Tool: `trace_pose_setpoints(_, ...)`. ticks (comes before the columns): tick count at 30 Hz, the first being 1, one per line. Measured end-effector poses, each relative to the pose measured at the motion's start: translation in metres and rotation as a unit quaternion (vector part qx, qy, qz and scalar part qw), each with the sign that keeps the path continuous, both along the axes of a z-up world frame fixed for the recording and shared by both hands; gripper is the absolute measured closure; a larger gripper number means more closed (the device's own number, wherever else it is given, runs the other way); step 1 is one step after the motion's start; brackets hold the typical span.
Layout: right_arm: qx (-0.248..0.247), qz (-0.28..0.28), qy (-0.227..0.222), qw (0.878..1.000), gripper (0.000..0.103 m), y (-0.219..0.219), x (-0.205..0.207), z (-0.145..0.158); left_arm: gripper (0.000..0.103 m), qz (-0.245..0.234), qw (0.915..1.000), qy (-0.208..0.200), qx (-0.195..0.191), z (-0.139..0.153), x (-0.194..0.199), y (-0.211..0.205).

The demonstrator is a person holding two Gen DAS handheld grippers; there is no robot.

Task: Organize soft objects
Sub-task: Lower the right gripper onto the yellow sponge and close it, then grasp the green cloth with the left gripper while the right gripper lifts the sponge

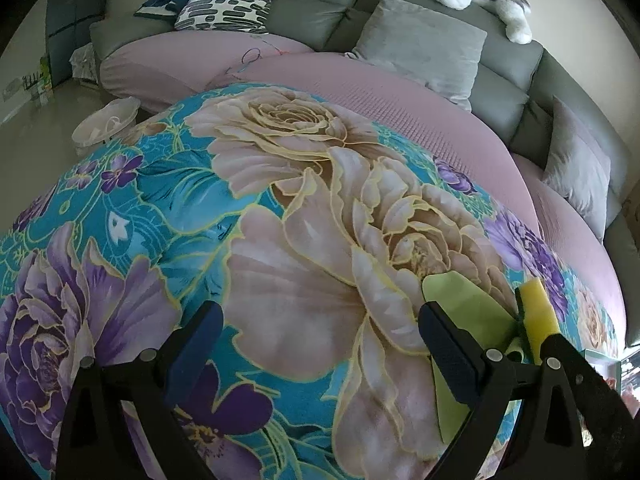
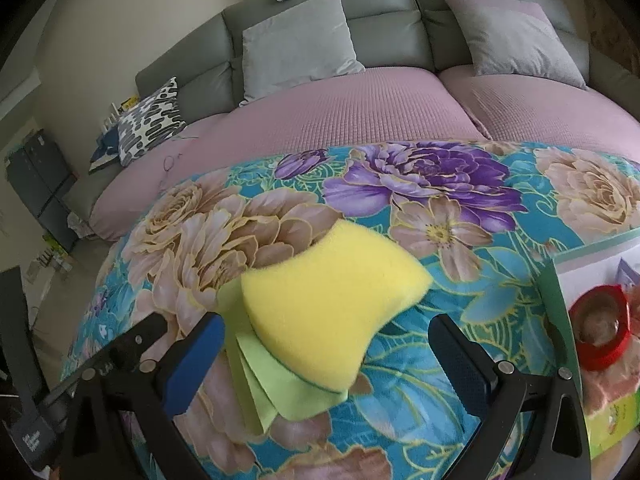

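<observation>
Right wrist view shows your right tool (image 2: 324, 364) with its jaws spread wide, nothing between them; the yellow sponge (image 2: 332, 304) lies just ahead on the folded green cloth (image 2: 280, 392), both resting on the floral blanket (image 2: 440, 208). Your left tool (image 1: 320, 344) is likewise parted and empty over the blanket, with the cloth and sponge at its right finger (image 1: 452, 352), beside the pink-covered sofa (image 1: 400, 96)
</observation>
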State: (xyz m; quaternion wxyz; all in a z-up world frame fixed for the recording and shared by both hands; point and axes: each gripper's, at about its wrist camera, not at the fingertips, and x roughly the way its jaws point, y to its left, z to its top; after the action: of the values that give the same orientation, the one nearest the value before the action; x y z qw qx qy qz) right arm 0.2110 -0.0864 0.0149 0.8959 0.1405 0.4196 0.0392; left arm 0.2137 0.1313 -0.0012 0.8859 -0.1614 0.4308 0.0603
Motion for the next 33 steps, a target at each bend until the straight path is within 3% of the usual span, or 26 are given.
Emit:
trace_pose_setpoints(10,0.014,0.009,0.015,1.0,0.006,0.005,0.018,-0.006,0.005,-0.001,1.0,0.004,-0.006,-0.002,0.001,0.0)
trace_pose_setpoints(13,0.015,0.008,0.016,1.0,0.017,0.005,0.018,-0.006,0.005,-0.002,1.0,0.004,-0.008,-0.002,0.001,0.0)
trace_pose_setpoints(17,0.02,0.011,0.016,1.0,0.023,0.002,0.017,-0.007,0.005,-0.003,0.9999,0.004,-0.01,-0.001,0.0,0.0)
trace_pose_setpoints(24,0.031,0.0,0.006,1.0,0.025,-0.012,0.002,-0.004,0.005,-0.02,0.9997,0.003,-0.013,-0.001,0.001,-0.009)
trace_pose_setpoints(33,0.004,-0.025,-0.022,0.999,0.025,-0.034,-0.035,0.017,0.005,-0.073,0.9957,-0.001,-0.057,0.001,0.004,-0.037)
